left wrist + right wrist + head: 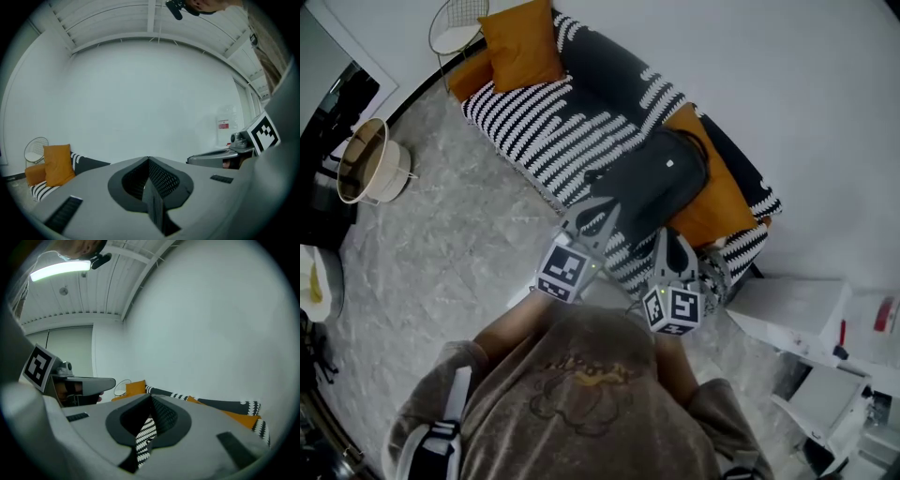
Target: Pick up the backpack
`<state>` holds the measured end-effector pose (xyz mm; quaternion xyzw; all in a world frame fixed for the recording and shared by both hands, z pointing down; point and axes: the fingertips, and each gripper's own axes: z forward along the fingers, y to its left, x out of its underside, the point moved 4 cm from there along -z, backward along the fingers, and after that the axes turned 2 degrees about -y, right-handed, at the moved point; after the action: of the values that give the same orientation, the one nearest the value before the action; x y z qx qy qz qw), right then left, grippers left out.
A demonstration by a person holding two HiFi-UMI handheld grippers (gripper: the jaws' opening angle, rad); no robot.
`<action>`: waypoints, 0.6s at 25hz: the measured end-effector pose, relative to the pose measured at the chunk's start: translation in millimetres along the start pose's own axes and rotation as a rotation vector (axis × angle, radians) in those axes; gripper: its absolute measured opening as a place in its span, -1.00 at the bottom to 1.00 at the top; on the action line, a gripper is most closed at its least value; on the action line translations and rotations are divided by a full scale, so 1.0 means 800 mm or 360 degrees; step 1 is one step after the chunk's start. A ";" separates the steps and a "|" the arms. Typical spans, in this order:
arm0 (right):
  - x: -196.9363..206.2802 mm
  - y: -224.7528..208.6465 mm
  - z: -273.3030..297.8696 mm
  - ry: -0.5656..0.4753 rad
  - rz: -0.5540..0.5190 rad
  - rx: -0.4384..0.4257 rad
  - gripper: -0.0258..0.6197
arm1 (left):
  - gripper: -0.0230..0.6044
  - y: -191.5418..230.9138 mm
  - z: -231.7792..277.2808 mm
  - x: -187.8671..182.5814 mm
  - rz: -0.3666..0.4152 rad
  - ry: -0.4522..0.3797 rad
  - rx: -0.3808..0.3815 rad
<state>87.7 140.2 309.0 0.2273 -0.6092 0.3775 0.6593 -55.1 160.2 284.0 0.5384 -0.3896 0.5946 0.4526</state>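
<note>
Both clenched empty, left tongs (602, 208) and right tongs (673, 240) sit seemingly just beside the backpack (661, 173).

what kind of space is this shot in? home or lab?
Looks like a living-room corner, possibly staged: a sofa with a black-and-white striped cover, orange cushions on it, a dark backpack lying on the seat, and a round basket on the grey floor.

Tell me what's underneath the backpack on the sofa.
The backpack lies on the striped sofa, with one side against an orange cushion. Whatever sits directly beneath it is covered by the bag itself, and the left claw hides its near corner.
</note>
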 end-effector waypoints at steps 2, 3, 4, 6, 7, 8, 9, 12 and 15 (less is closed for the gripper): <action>-0.006 -0.011 0.023 -0.0002 -0.0003 0.0003 -0.90 | -0.93 0.011 0.026 -0.004 0.0008 -0.0001 0.0024; -0.008 -0.017 0.035 -0.0001 -0.0003 0.0005 -0.90 | -0.93 0.017 0.039 -0.006 0.0013 0.0000 0.0033; -0.011 -0.023 0.046 0.0001 -0.0001 0.0008 -0.90 | -0.93 0.023 0.052 -0.008 0.0018 0.0000 0.0041; -0.019 -0.034 0.065 0.0003 0.0005 0.0014 -0.90 | -0.93 0.035 0.074 -0.013 0.0026 0.0000 0.0046; -0.023 -0.039 0.074 0.0001 0.0007 0.0018 -0.90 | -0.93 0.042 0.084 -0.016 0.0029 0.0002 0.0045; -0.028 -0.045 0.081 -0.0002 0.0007 0.0023 -0.90 | -0.93 0.048 0.093 -0.018 0.0032 0.0002 0.0045; -0.031 -0.050 0.089 -0.0008 0.0002 0.0028 -0.90 | -0.93 0.054 0.102 -0.020 0.0035 -0.0001 0.0045; -0.038 -0.063 0.111 -0.0021 -0.0030 0.0047 -0.90 | -0.93 0.073 0.127 -0.025 0.0039 -0.0005 0.0060; -0.043 -0.071 0.125 -0.0013 -0.0027 0.0100 -0.90 | -0.93 0.085 0.145 -0.029 0.0038 -0.0003 0.0099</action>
<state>69.3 22.1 299.6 0.2544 -0.5978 0.3899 0.6526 -86.9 27.3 276.0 0.5481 -0.3778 0.6111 0.4282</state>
